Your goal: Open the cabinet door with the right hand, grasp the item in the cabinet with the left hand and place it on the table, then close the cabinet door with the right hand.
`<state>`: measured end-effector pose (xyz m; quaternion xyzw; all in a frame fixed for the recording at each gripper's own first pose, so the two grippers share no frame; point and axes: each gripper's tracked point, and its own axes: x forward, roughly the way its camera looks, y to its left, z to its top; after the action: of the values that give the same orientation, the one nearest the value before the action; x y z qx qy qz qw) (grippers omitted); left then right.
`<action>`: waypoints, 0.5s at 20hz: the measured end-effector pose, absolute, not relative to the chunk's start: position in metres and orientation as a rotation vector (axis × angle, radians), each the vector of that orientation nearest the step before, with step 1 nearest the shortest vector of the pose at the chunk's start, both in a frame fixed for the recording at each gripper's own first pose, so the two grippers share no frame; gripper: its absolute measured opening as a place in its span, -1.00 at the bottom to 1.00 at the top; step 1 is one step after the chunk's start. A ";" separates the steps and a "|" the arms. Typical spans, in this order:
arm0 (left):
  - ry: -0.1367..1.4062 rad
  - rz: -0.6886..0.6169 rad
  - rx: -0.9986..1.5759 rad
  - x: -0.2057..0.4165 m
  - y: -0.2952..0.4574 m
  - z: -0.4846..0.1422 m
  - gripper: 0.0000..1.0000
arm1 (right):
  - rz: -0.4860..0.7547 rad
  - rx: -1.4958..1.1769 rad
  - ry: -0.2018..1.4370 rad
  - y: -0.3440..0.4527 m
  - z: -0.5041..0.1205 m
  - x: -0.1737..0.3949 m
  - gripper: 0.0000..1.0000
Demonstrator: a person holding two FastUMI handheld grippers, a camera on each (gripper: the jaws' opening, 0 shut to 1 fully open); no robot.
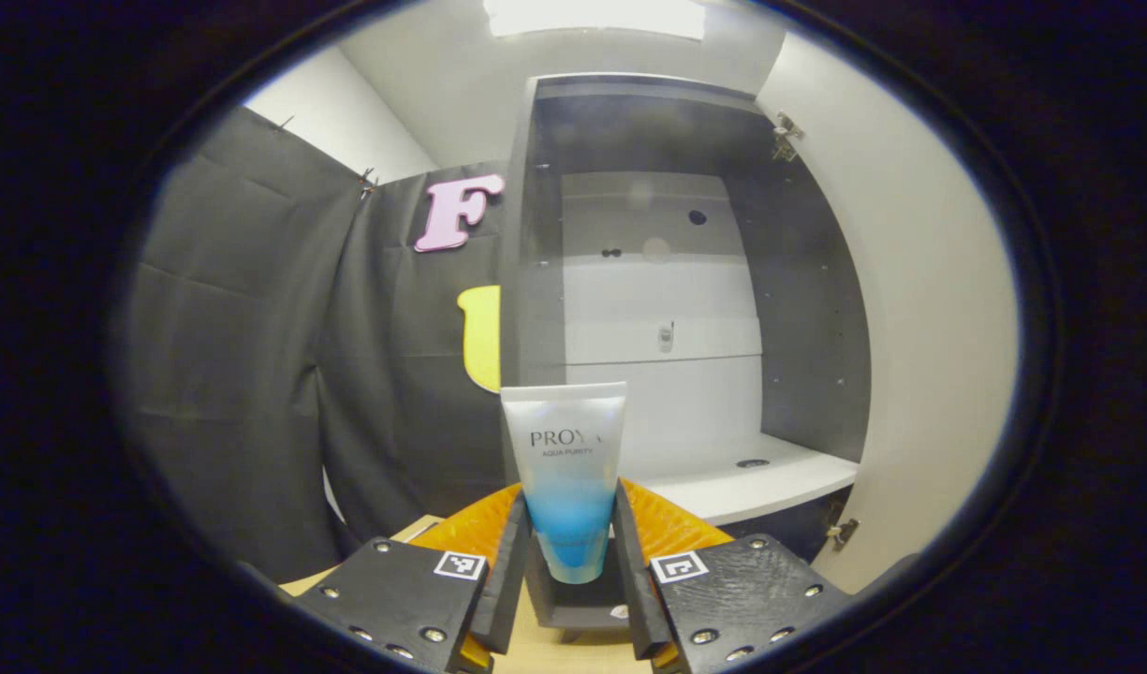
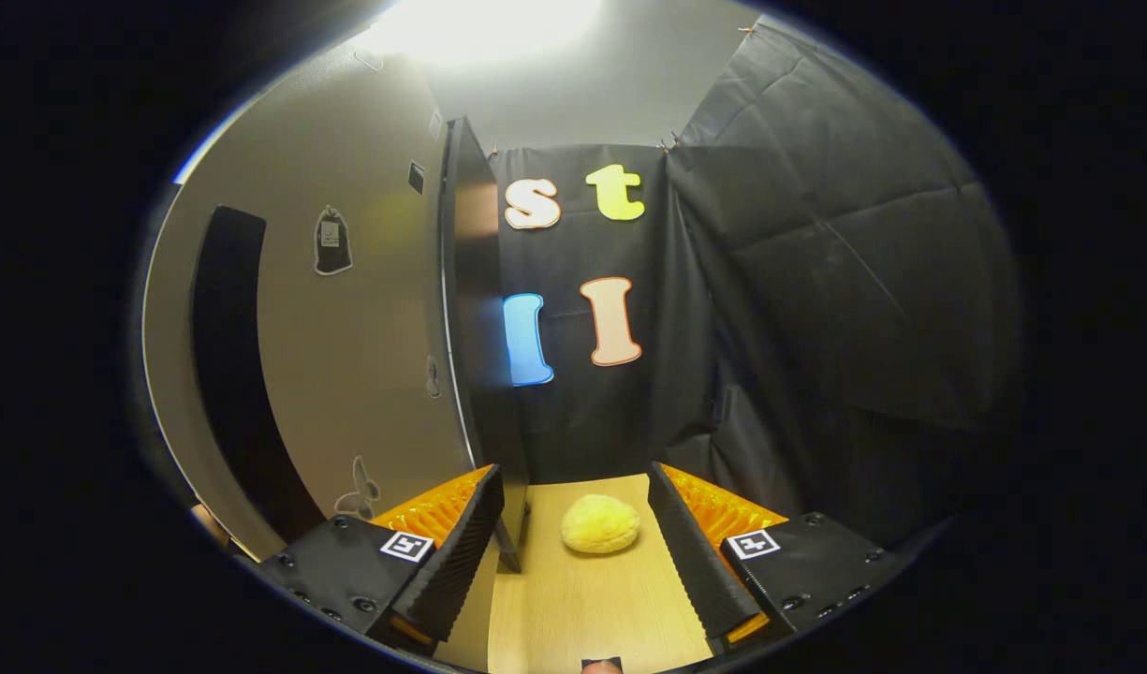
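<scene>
Two fingers of the left hand-held gripper (image 1: 567,562) are pressing on the lower part of a tube (image 1: 565,473), one on each side, holding it upright with its flat crimped end up; the tube's bottom end is sinking between the fingers, so whether it carries a cap is hard to tell. The left hand-held gripper is pointing level toward the open cabinet (image 1: 667,309), and the tube is standing in front of the cabinet's lower edge, above a strip of worktop (image 1: 554,655) that is showing between the fingers. It is unclear whether the tube is touching anything below. Inside the cabinet a pale shelf (image 1: 770,477) is showing, and the dark side walls are hard to read in the shadow. The cabinet door (image 1: 919,309) is standing swung out at the right of the left gripper view, its lower edge cut off by the rim. In the right gripper view the right hand-held gripper (image 2: 575,552) is standing with its fingers spread apart and nothing between them, aiming level along the worktop (image 2: 592,599). A yellow fluffy ball (image 2: 600,524) is lying on the worktop ahead, between the finger lines but apart from both. The door's (image 2: 348,309) outer face is filling the left side, its thin edge just beside the left finger; whether they are touching is unclear. A dark handle strip (image 2: 231,365) is running down the door.
</scene>
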<state>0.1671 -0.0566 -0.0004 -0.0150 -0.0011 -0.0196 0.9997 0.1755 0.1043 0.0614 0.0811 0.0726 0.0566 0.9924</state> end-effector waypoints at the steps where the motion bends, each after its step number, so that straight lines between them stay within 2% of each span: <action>1: 0.004 -0.022 -0.026 0.159 -0.047 -0.007 -0.04 | 0.123 0.163 0.146 0.106 0.061 0.176 0.96; 5: 0.016 0.041 -0.006 0.135 -0.014 -0.032 0.05 | 0.155 0.169 0.151 0.116 0.057 0.177 0.96; 8: 0.040 0.079 0.002 0.114 0.007 -0.060 0.07 | 0.167 0.167 0.163 0.120 0.054 0.178 0.96; 9: 0.056 0.092 0.002 0.108 0.014 -0.072 -0.01 | 0.162 0.157 0.164 0.118 0.054 0.178 0.95; 10: 0.070 0.104 0.001 0.102 0.020 -0.080 0.05 | 0.156 0.147 0.163 0.116 0.053 0.179 0.96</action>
<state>0.1016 0.0198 -0.0802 0.0005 0.0352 0.0521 0.9980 0.1787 0.1164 0.0533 0.0735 0.0811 0.0776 0.9910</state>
